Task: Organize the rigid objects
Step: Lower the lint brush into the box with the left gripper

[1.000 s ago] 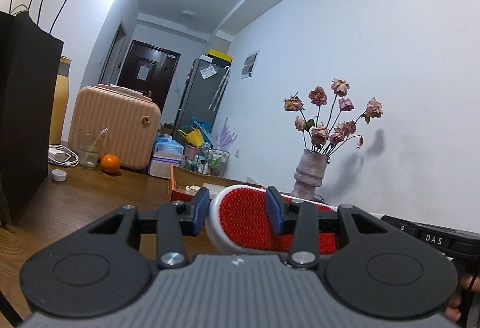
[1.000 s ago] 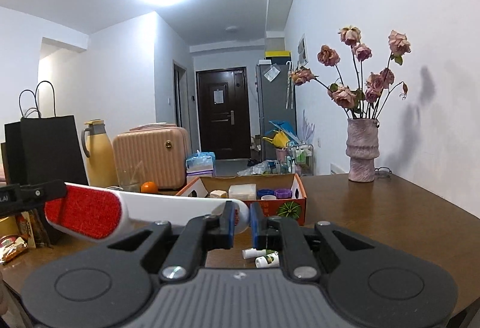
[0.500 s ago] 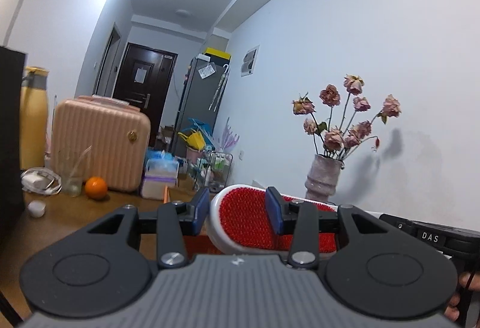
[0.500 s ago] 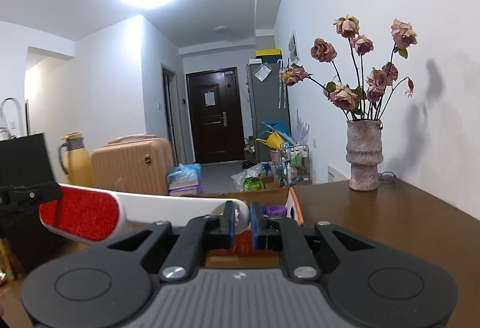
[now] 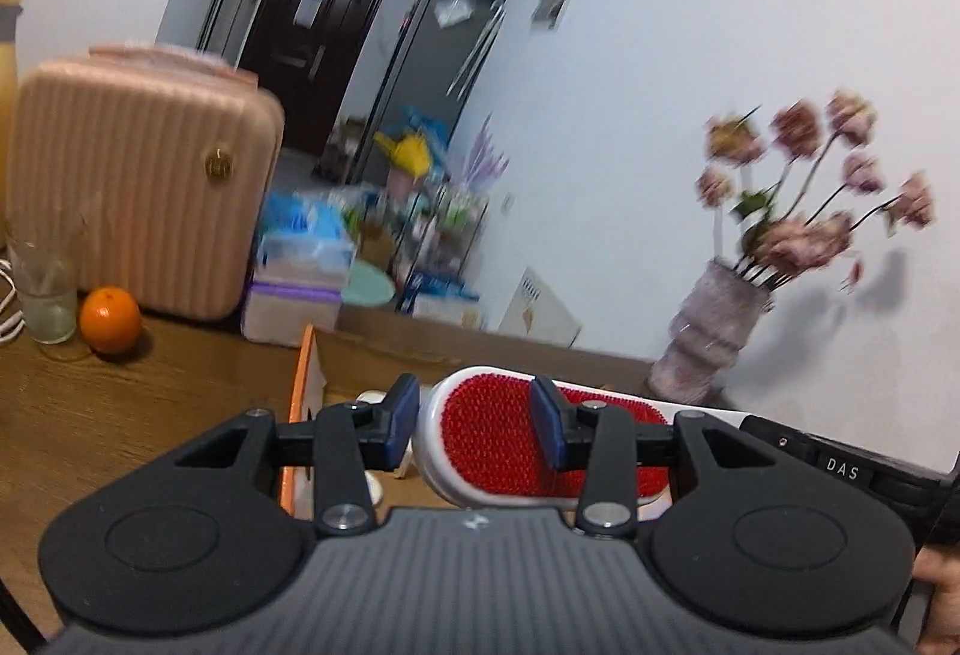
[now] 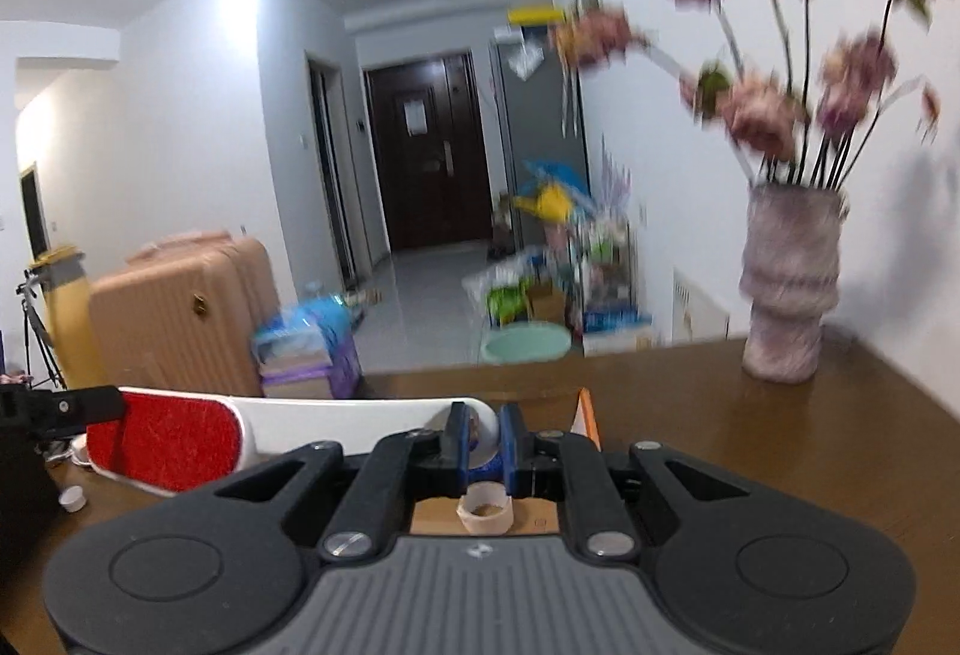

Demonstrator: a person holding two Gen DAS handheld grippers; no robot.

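Note:
A lint brush [image 5: 486, 433] with a white body and a red pad hangs above the wooden table [image 5: 120, 397], held at both ends. My left gripper [image 5: 474, 415] is shut on its red head. In the right wrist view the white handle [image 6: 336, 415] runs left from my right gripper [image 6: 480, 439], which is shut on the handle's end. An orange cardboard box [image 5: 303, 373] lies just beneath, its flap [image 6: 585, 415] beside the right fingers. A roll of tape [image 6: 485, 514] shows in the box. The right gripper's black body [image 5: 840, 466] sits at the left view's right edge.
A vase of dried roses [image 6: 786, 283] stands on the table at the right, near the wall. A pink suitcase [image 5: 138, 187], an orange [image 5: 110, 319] and a glass [image 5: 45, 295] stand at the far left. A white cap [image 6: 73, 499] lies near the left edge.
Both grippers have carried the brush forward over the table to above the orange box. The black bag has left the left view. The vase and suitcase look closer.

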